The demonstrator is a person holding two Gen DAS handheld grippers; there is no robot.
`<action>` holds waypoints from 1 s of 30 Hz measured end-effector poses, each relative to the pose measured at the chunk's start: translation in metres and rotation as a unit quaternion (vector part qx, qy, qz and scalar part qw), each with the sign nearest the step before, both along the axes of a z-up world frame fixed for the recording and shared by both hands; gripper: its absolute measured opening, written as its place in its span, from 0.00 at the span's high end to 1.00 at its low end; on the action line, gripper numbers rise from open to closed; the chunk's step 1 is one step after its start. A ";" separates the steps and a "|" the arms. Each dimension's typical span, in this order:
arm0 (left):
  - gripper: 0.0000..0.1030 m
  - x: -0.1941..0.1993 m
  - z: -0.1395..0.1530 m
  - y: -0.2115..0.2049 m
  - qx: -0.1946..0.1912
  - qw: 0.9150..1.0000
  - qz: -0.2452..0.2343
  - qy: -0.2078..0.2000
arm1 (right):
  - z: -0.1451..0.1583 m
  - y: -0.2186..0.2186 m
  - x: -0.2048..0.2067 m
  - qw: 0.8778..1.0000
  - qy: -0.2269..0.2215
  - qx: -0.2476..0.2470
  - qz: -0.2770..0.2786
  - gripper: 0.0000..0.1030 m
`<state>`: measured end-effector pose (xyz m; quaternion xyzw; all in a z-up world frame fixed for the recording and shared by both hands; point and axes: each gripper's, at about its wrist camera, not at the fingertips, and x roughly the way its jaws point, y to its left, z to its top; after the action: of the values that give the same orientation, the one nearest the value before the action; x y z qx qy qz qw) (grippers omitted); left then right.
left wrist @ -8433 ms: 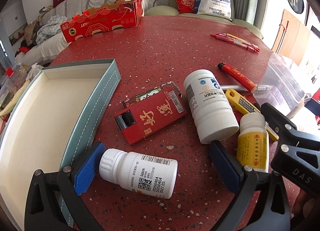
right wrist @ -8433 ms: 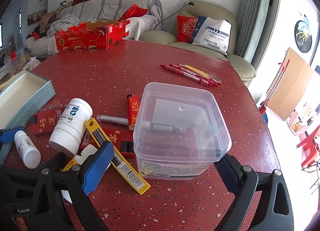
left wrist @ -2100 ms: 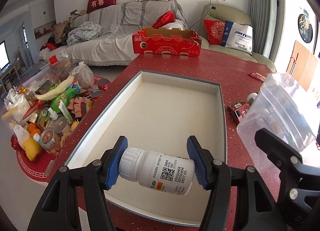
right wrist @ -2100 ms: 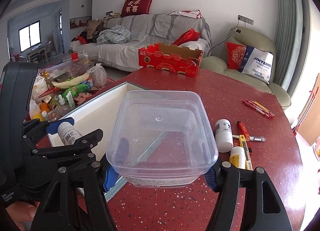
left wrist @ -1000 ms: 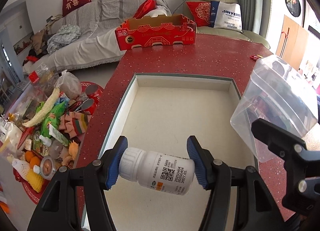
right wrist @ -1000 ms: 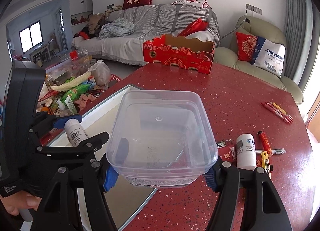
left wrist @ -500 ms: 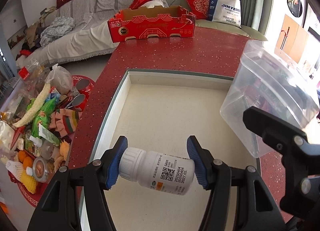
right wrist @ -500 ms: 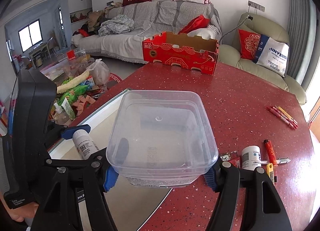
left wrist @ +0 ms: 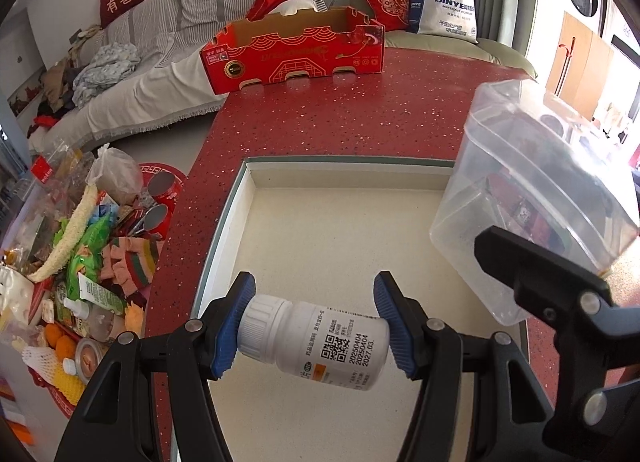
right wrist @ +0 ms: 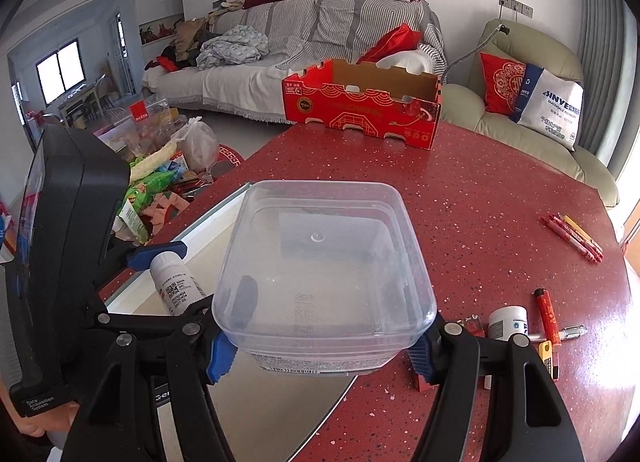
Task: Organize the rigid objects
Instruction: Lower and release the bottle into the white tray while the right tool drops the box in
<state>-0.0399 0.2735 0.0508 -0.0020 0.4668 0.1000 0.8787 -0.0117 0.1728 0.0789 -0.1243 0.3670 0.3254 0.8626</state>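
Left gripper is clamped on the white pill bottle, blue pads pressing end to end: one on the cap, one on the base. Bottle lies sideways between the fingers, label with QR code facing up, base end sagging slightly lower than the cap end. Gripper pitches steeply down, bottle held in the air above the shallow tray (cream interior, grey-green rim), over its near half. No contact with the tray floor visible.

Right gripper is closed on the clear plastic tub, pads on its two opposite side walls near the base, jaws fairly wide to span it. Tub opening faces away from the camera and upward, and it looks empty. It hangs over the tray's right edge, partly above the tray and partly above the red table. In the left wrist view the tub sits tilted to the right of the bottle, apart from it.

Both grippers point down and forward, side by side, left one just left of the tub. Part of a hand shows at the bottom left of the right wrist view, under the left gripper's body.

Remaining items on the table right of the tub: a larger white bottle, a red lighter, a yellow utility knife, and red pens farther back. Red cardboard box stands at the far table edge.
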 end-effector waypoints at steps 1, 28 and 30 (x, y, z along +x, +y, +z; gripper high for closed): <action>0.37 0.002 0.000 -0.001 0.000 1.000 -0.002 0.000 | 0.000 0.000 0.001 1.000 0.000 0.000 -0.002 0.32; 0.37 0.023 -0.018 0.005 -0.008 1.000 -0.002 0.016 | -0.010 0.007 0.025 1.000 0.009 -0.016 -0.008 0.32; 0.37 0.024 -0.019 0.004 -0.007 1.000 -0.002 0.017 | -0.010 0.007 0.026 1.000 0.010 -0.015 -0.008 0.32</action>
<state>-0.0158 0.2773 0.0319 -0.0060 0.4828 0.0952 0.8705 0.0139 0.1797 0.0685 -0.1307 0.3816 0.3141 0.8594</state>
